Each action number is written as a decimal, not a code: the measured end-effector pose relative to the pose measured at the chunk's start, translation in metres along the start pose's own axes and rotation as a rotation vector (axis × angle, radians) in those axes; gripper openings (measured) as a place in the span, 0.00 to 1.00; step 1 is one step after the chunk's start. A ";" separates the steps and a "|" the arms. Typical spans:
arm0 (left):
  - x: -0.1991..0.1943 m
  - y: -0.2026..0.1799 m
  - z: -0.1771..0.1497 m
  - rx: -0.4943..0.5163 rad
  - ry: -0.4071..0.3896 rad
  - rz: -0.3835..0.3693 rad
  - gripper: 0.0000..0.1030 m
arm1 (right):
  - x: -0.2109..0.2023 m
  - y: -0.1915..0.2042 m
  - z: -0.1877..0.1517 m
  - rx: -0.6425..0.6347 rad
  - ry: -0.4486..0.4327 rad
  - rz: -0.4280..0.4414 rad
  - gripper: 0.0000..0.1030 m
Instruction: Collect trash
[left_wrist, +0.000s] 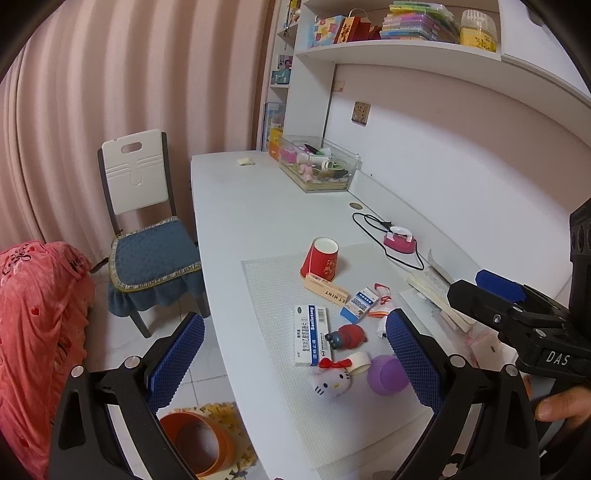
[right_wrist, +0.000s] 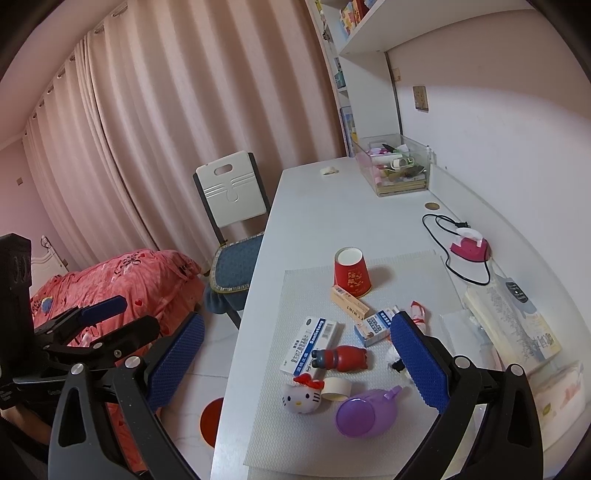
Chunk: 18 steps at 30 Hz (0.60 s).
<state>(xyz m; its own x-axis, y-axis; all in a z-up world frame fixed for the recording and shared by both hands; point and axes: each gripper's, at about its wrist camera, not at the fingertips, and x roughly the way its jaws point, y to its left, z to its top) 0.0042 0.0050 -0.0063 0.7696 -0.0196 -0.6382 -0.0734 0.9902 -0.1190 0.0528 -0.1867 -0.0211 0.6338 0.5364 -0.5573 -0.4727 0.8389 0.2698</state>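
a clear plastic box (left_wrist: 317, 166) at twelve o'clock on the white tabletop (left_wrist: 258, 206) holds small stationery odds and ends. an orange round bin (left_wrist: 199, 443) stands on the floor at seven o'clock; its contents cannot be told. on the grey textured mat (right_wrist: 399, 273), an upside-down red paper cup (right_wrist: 351, 272) stands beside a beige mint box (right_wrist: 349, 302), a white-and-blue medicine box (right_wrist: 309, 345) and a smaller blue-white carton (right_wrist: 373, 328). a hello kitty plush (right_wrist: 301, 395), a purple ball-shaped toy (right_wrist: 364, 415) and a red toy bottle (right_wrist: 341, 357) crowd six o'clock. left gripper (left_wrist: 295, 365) and right gripper (right_wrist: 295, 369) hover empty, fingers spread wide.
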 end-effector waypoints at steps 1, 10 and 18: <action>0.001 -0.001 -0.001 0.002 -0.002 0.003 0.94 | 0.000 0.000 0.000 0.000 0.000 0.001 0.96; 0.000 -0.001 -0.001 0.002 -0.005 0.004 0.94 | -0.001 0.001 0.000 0.000 0.000 0.000 0.96; 0.001 -0.002 -0.004 0.002 -0.006 0.005 0.94 | -0.001 0.002 0.000 0.000 0.001 -0.001 0.96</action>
<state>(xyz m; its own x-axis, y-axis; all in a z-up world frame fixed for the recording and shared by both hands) 0.0024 0.0025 -0.0093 0.7731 -0.0143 -0.6341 -0.0755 0.9906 -0.1144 0.0509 -0.1852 -0.0201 0.6336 0.5356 -0.5583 -0.4723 0.8393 0.2691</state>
